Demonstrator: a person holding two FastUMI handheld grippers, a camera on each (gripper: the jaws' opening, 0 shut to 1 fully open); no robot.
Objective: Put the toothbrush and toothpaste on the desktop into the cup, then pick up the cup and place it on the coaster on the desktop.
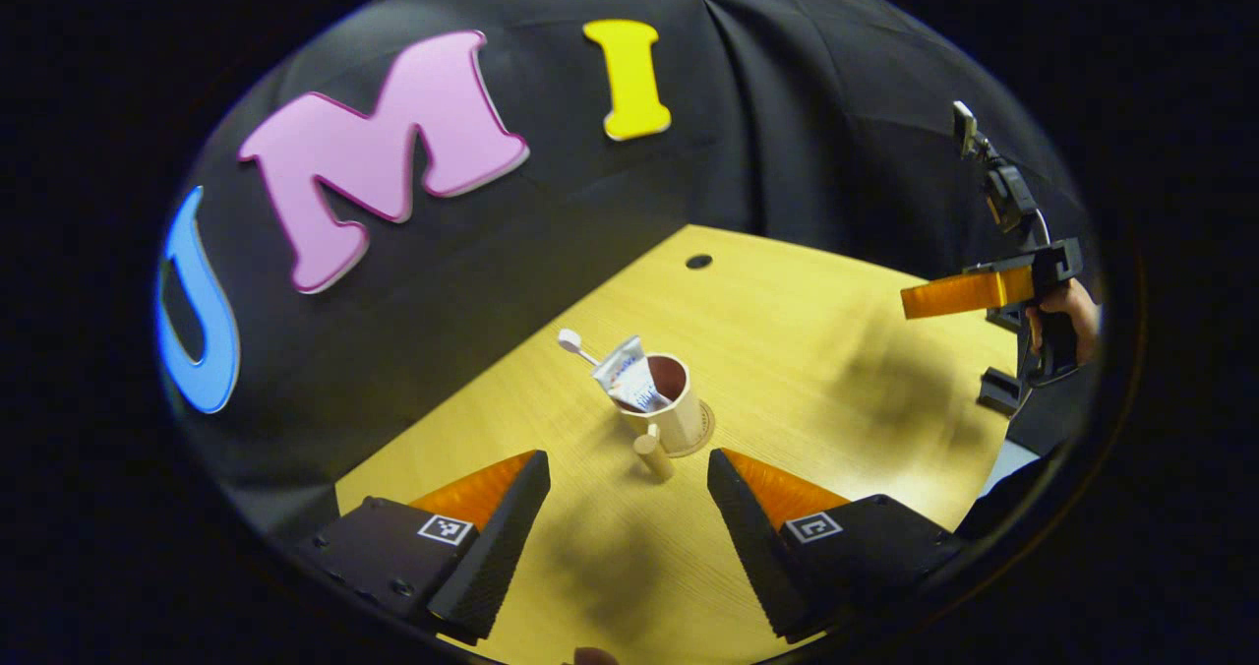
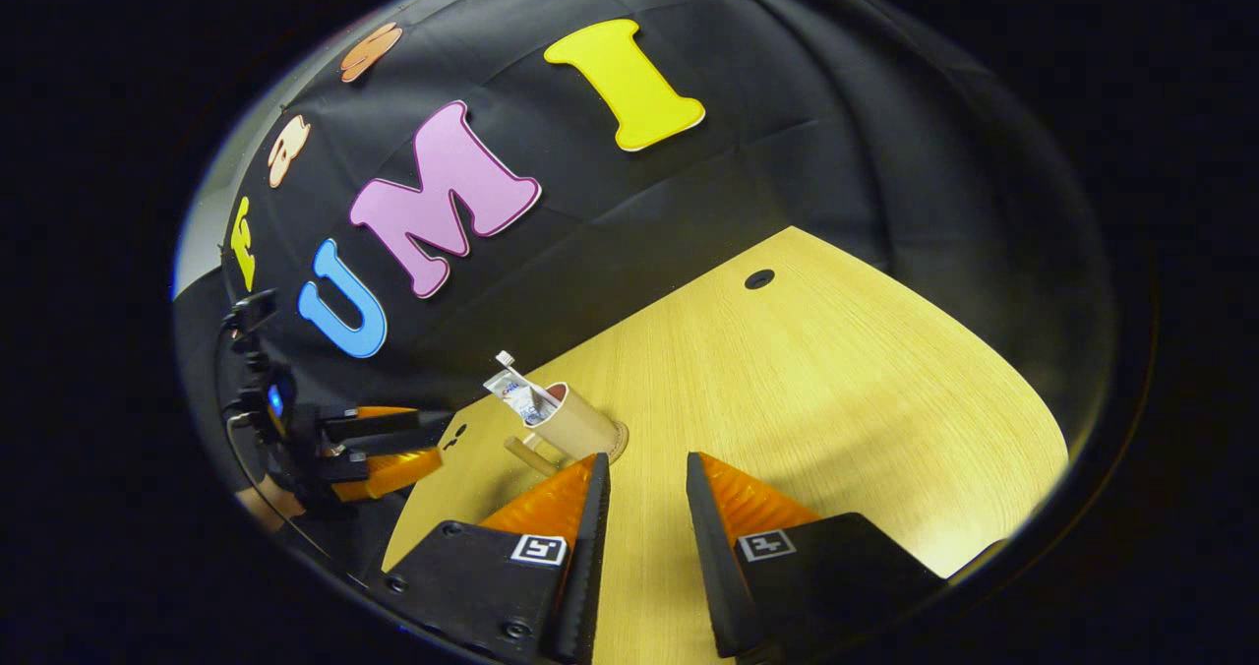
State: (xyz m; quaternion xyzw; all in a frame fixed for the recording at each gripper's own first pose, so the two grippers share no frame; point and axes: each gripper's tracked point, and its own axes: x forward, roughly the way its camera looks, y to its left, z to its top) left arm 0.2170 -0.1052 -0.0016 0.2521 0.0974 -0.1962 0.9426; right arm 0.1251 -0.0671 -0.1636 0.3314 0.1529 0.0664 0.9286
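Left gripper (image 1: 629, 473) fingers wide, right gripper (image 2: 644, 478) narrower; cup (image 1: 675, 404) seemingly on coaster (image 1: 704, 436).

I see a surface (image 1: 787, 331) that looks like light wood, smooth, with fine lines in it and a soft shine. The cup (image 1: 679, 409) looks like smooth matt plastic or wood, I cannot tell which, and its inside looks glossy. The coaster (image 1: 706, 431) under it looks like wood or cork. The toothpaste (image 1: 626, 375) tube looks like shiny, crinkly plastic. The toothbrush (image 1: 572, 344) looks like smooth plastic. The wall (image 1: 807, 104) behind is matt cloth with folds. My left gripper (image 1: 628, 508) has rough, ribbed pads on its jaws.
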